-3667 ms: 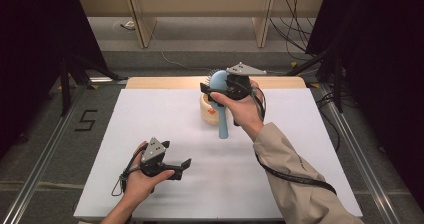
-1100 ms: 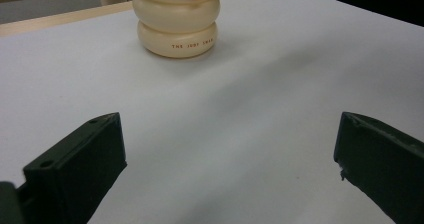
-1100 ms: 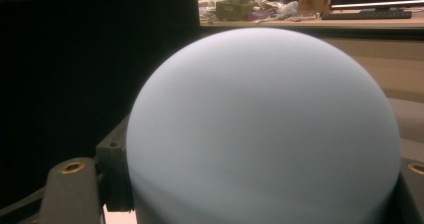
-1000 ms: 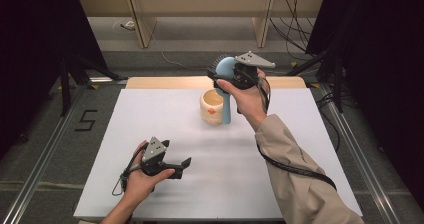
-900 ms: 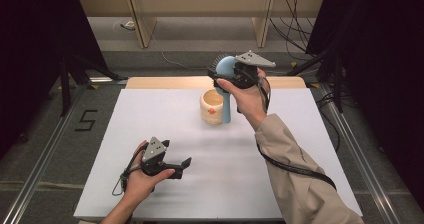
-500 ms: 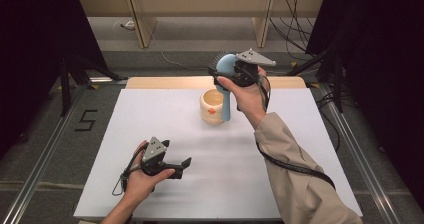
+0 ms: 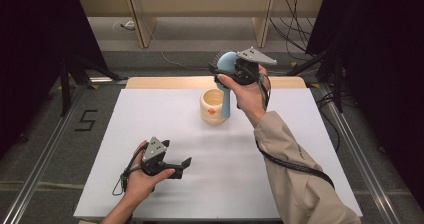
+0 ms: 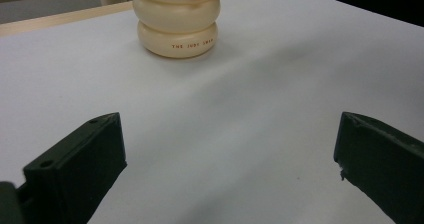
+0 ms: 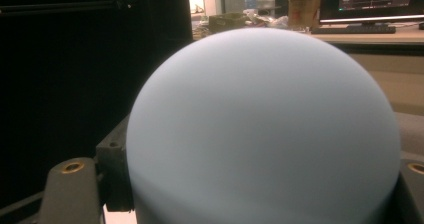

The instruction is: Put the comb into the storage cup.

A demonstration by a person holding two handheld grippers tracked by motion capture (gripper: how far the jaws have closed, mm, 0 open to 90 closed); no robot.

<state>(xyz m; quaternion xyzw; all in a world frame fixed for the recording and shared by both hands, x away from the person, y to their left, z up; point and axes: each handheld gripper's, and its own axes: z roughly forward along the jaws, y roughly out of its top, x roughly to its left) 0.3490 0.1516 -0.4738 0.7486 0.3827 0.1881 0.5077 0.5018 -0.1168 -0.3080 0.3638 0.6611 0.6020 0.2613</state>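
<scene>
High view: a cream cup [image 7: 213, 106], ribbed in stacked rings with an orange mark on its side, stands upright on the far middle of my white table [image 7: 150, 119]; its mouth shows a pale inside, and whether anything lies in it I cannot tell. My right gripper [image 7: 231, 70] is raised above and just behind the cup, the wrist bent so the grey plate faces up and the forearm slants in from the lower right. Its jaws clamp the rounded head of a blue brush [image 7: 226, 84], dark bristles showing at the far side, while the handle hangs straight down, its lower end level with the cup's right side; whether the two touch I cannot tell. Right gripper view: the brush head [image 9: 262, 129] sits between my jaws, pressed on both sides. My left gripper [image 7: 184, 163] rests low over the near left of the table, held level in my left hand [image 7: 142, 179] and pointing towards the cup. Left gripper view: its jaws stand wide apart with bare table between them, and the cup [image 8: 178, 26] stands well ahead.
</scene>
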